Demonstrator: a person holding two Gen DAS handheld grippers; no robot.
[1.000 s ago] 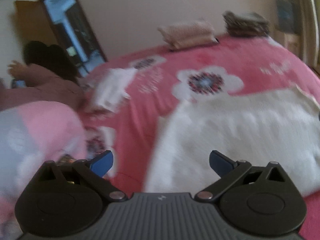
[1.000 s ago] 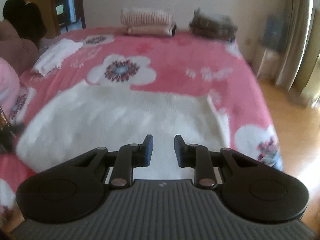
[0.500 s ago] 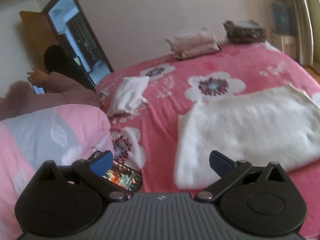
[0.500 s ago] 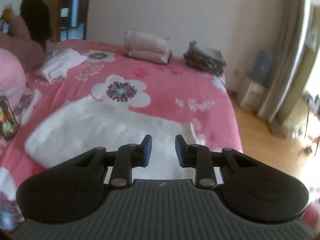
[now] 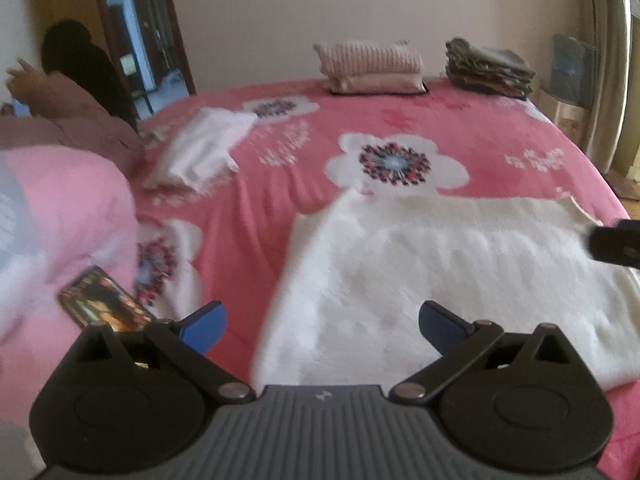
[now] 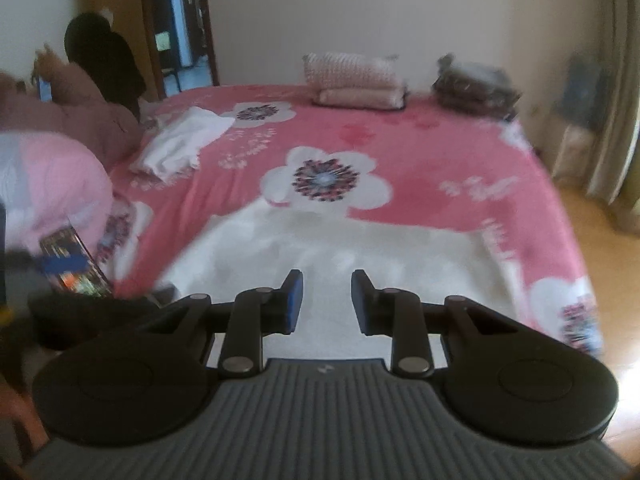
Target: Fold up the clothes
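In the left wrist view, the left gripper (image 5: 320,324) is seen released, its blue pads set wide apart with nothing between them. The white garment (image 5: 440,280) is spread flat on the near part of the pink floral bedspread (image 5: 312,184), its left edge lying just ahead of the gap between the fingers. A phone (image 5: 104,304) is seen at the near left, beside a pink quilt (image 5: 60,208). A crumpled white cloth (image 5: 200,148) lies further off to the left, and two folded stacks, a pink folded pile (image 5: 372,66) and a dark folded pile (image 5: 488,66), are set at the far edge of the bed. A person (image 5: 76,92) is seated at the far left.

In the right wrist view, the right gripper (image 6: 327,300) is held over the near middle of the garment, its fingers narrowly parted and gripping nothing; white fabric is seen through the gap but is not pinched.

The step in hand is judged to be a reach for the garment's edges before a fold. It would be done well if the left corner and a matching point on the right were pinched together, only one layer being taken, the bedspread underneath being left out of the grip, and the cloth being lifted evenly so that no crease is dragged in.
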